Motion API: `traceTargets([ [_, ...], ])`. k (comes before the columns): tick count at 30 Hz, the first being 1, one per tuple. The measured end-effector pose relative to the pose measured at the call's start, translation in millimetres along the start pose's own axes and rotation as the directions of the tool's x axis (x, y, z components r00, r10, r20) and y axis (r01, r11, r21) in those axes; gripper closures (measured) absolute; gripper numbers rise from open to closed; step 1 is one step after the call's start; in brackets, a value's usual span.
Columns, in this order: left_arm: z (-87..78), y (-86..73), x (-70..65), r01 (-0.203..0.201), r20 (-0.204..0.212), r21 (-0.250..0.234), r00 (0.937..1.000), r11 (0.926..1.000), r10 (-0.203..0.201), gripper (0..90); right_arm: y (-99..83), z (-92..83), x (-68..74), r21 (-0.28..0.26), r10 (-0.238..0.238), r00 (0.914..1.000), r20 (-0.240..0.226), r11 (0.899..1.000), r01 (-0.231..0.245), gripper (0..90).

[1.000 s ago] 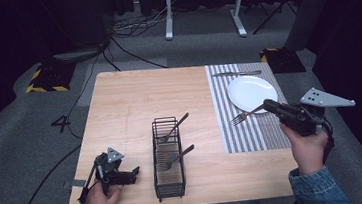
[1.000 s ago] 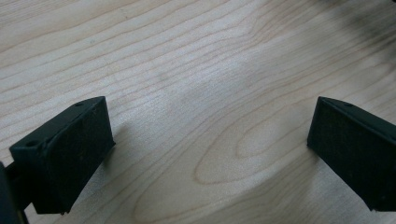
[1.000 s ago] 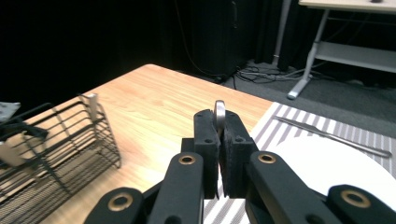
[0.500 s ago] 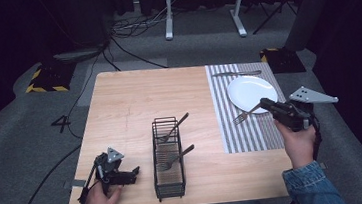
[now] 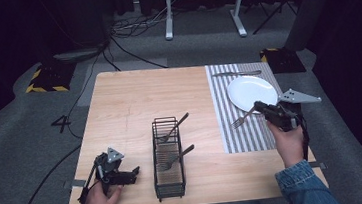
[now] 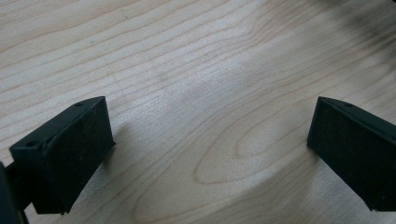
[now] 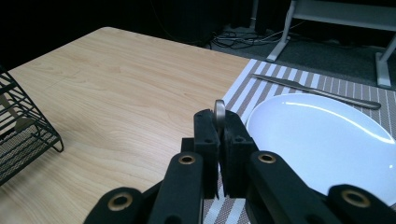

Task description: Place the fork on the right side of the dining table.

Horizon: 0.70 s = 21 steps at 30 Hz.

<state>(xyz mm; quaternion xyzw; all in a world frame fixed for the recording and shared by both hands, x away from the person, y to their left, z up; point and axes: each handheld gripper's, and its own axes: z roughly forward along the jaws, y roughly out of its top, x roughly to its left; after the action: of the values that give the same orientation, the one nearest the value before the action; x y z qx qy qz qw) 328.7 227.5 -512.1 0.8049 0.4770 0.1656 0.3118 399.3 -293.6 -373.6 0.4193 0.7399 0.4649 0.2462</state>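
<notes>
Resting low on the near-left part of the wooden table [image 5: 133, 99], the left hand [image 5: 98, 203] holds the left gripper [image 5: 131, 173] level, its jaws pointing toward the black wire rack [image 5: 167, 156] just to its right; in the left gripper view the two black pads [image 6: 70, 149] stand wide apart over bare wood grain with nothing between them. The right hand [image 5: 287, 142], in a denim sleeve [image 5: 303, 188], reaches in from the near-right edge and holds the right gripper [image 5: 259, 107] over the striped placemat [image 5: 244, 126], jaws pressed together on the handle of a fork [image 5: 241, 120], whose tines point away from the gripper toward the rack and hang over the mat's stripes. In the right gripper view the fork's handle end [image 7: 219, 111] sticks up between the closed pads. Since half a second ago the right gripper and fork have shifted slightly toward the plate and mat edge; a second ago they were farther right, while the left gripper has stayed put. The white plate [image 5: 252, 91] lies just beyond the right gripper, with a knife [image 5: 236, 73] past it at the mat's far end. Two more forks [image 5: 174, 128] lean in the rack. Beyond the table lie grey carpet [image 5: 31, 131], cables [image 5: 127, 29] and a white stand's legs [image 5: 202, 7] in a dark room.
</notes>
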Motion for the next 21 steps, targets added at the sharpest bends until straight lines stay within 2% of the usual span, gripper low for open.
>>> traceTargets([
  [13, 0.1, 0.0, 0.0, 0.0, 0.001, 0.0, 1.0, 1.0, 0.0, 0.3, -8.1, 4.7, -7.5, 0.015, 0.038, 0.9992, 0.011, 0.999, -0.038, 85.8],
  [18, 0.0, 0.0, 0.0, 0.0, 0.0, 0.0, 1.0, 1.0, 0.0, 0.2, -9.3, 4.4, -12.2, 0.028, 0.044, 0.9982, 0.042, 0.999, -0.045, 82.6],
  [21, -0.1, 0.0, 0.0, 0.0, -0.001, 0.001, 1.0, 1.0, 0.0, 0.3, -10.8, 4.6, -19.4, 0.051, 0.067, 0.9955, 0.067, 0.996, -0.071, 78.7],
])
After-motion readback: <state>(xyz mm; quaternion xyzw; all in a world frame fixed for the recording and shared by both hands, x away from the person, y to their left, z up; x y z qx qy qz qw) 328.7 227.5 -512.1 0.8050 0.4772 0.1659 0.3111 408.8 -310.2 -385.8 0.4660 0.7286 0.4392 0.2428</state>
